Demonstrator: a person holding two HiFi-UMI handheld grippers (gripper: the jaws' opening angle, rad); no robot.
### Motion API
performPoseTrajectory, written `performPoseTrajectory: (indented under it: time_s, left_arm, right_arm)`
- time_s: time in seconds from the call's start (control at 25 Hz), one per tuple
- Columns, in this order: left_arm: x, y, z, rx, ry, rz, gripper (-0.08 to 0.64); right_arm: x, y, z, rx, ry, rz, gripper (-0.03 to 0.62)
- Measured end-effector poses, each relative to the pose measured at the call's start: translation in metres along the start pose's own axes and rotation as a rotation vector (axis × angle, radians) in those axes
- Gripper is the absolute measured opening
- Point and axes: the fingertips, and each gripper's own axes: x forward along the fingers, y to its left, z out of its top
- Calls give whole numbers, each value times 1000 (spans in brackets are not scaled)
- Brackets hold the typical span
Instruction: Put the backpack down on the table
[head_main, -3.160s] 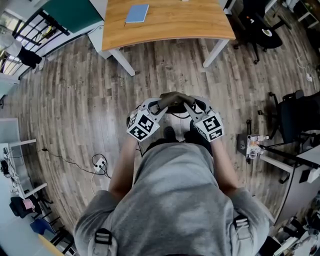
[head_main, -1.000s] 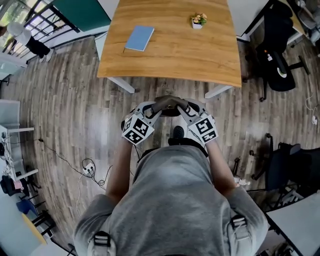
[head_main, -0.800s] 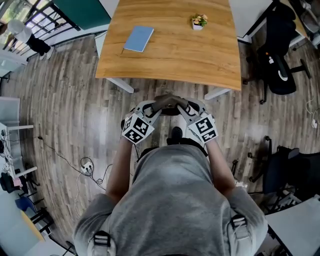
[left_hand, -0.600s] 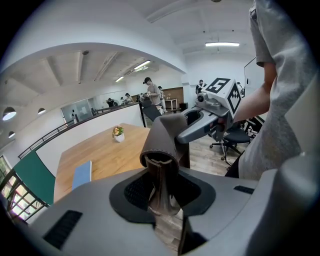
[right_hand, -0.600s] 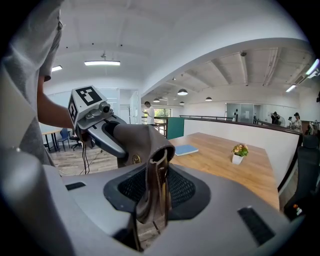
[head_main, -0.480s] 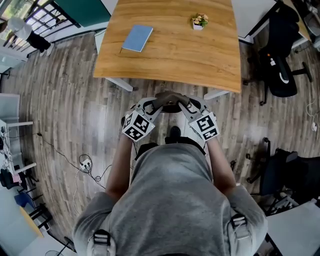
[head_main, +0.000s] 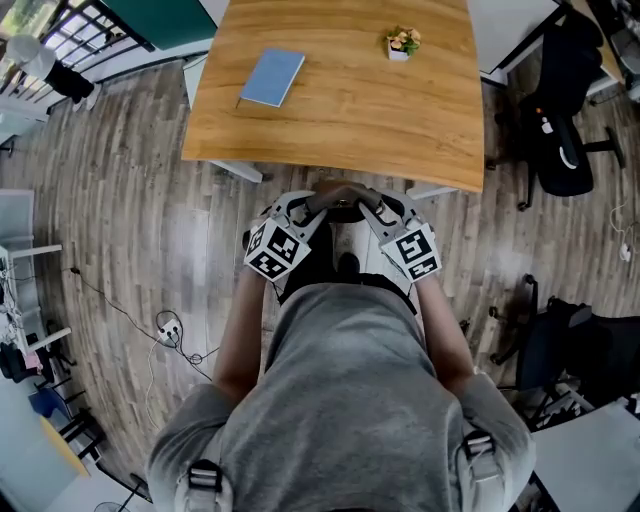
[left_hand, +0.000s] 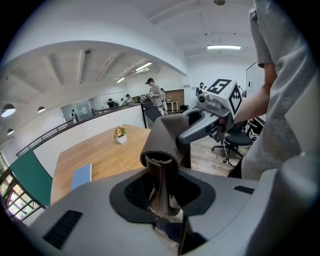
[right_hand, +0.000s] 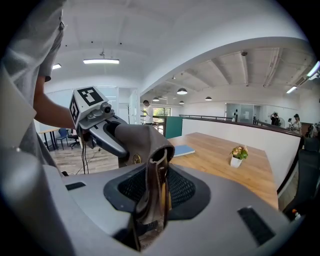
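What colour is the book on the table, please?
The book is light blue, clearest in head view.

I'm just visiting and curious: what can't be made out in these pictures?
- Backpack's body: in the head view, hidden under the left gripper, the right gripper and the person's torso; only its brown handle shows.
- Both gripper views: each gripper's grey housing blocks everything below the handle.
- Potted plant: too small to tell its kind.
- Blue notebook: too small to tell any cover print.

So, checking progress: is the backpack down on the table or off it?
Off it: the left tongs and right tongs hold the backpack handle short of the table edge.
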Motion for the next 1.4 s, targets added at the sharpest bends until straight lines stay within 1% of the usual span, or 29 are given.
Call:
performPoseTrajectory:
  time_s: [0.12,0.36,0.52,0.84,1.12,1.4]
  left_arm:
    - [14,18,-2,4,-3,-17,110]
    - [47,63,3,31,2,-74,109]
    - [63,97,12,43,4,-99,109]
    - [91,163,30,66,-7,-138,109]
    - [117,206,39,89,-14,-181,109]
    - [137,233,42,101,-7,-209,110]
  right_arm:
    - [15,-14,0,5,6,-14,120]
    - [49,-56,-2,35,34,-58,120]
    - [71,-84,13,54,28,-77,120]
    - [112,-135,37,63,34,-122,120]
    - [140,-172,48,71,50,-162,120]
    - [161,-197,49,70,71,-179,120]
